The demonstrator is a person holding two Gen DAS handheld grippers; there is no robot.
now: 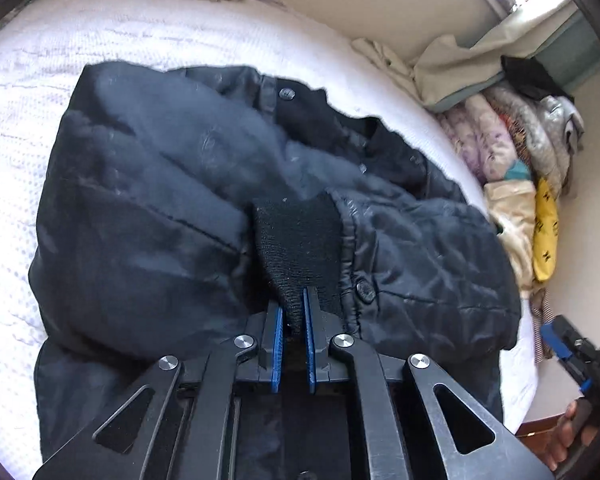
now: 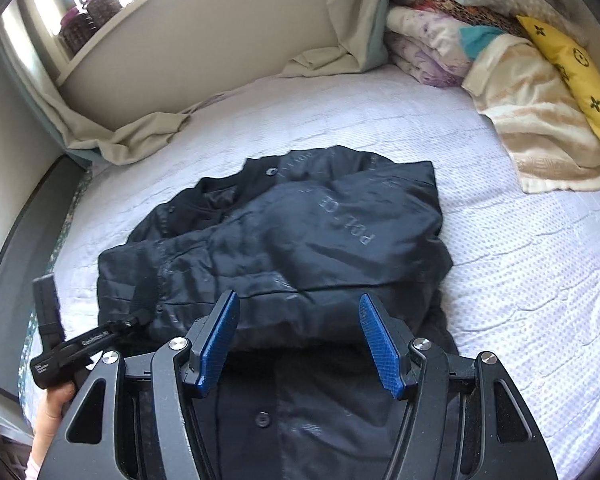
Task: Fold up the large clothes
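Jacket [image 1: 228, 184] cuff [image 1: 300, 240] pinched in closed left claw [image 1: 294, 312], body ahead; right claw [image 2: 298, 320] gaping, empty, above hem.

Bare bed [image 2: 520, 272] lies beside the jacket [image 2: 284, 240]; folded bedding [image 2: 480, 40] blocks its far corner by the wall.

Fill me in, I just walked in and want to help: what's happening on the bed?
A person with a claw in each hand is folding a black jacket spread on the white bedspread. The left claw is shut on the jacket's knit cuff, with the sleeve lying across the body. The right claw is open and holds nothing, poised over the jacket's near edge. Folded blankets and a yellow pillow are piled at the far end of the bed.
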